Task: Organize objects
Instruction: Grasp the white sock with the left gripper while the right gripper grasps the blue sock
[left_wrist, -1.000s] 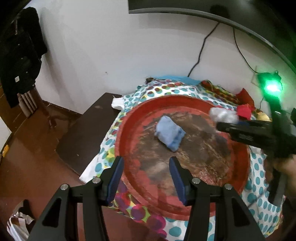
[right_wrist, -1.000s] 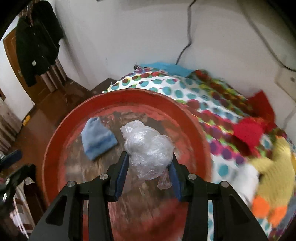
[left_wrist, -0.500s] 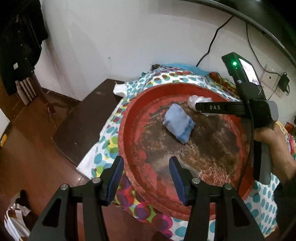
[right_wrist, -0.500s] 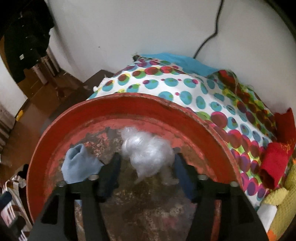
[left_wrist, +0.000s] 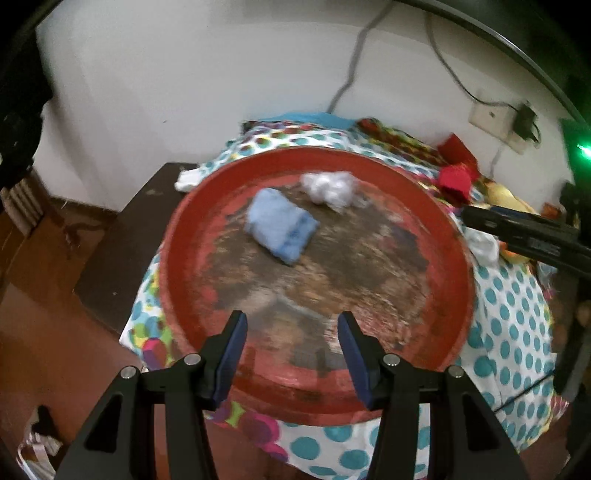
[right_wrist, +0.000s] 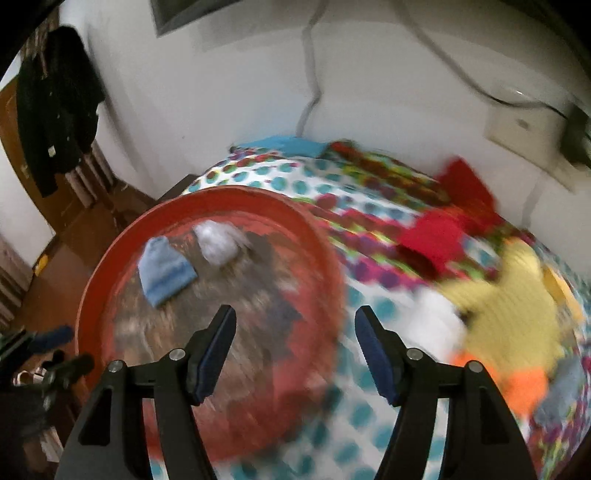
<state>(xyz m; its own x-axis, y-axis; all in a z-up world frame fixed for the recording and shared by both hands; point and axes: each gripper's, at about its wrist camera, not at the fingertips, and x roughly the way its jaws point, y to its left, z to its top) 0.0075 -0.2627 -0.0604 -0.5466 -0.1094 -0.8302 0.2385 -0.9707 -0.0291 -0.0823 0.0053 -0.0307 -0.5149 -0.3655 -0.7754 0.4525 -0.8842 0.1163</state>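
Note:
A big round red tray (left_wrist: 458, 266) lies on a polka-dot cloth. In it lie a folded light-blue cloth (left_wrist: 280, 230) and a crumpled clear plastic bag (left_wrist: 330, 186) near the far rim. They also show in the right wrist view: the tray (right_wrist: 96, 291), the blue cloth (right_wrist: 164, 271), the bag (right_wrist: 218, 243). My left gripper (left_wrist: 291, 345) is open and empty over the tray's near rim. My right gripper (right_wrist: 295, 350) is open and empty over the tray's right rim; it also shows in the left wrist view (left_wrist: 509, 229).
Right of the tray on the dotted cloth (right_wrist: 369, 214) lie a red knit piece (right_wrist: 432, 240), a yellow knit piece (right_wrist: 509, 306), something white (right_wrist: 436, 325) and something orange (right_wrist: 524, 384). A dark low table (left_wrist: 122, 251) stands left. The wall with cables and a socket (left_wrist: 491, 118) is behind.
My right gripper opened and let go of the plastic bag, which now lies in the tray. It then drew back to the right, off the tray. My left gripper stayed open over the near rim.

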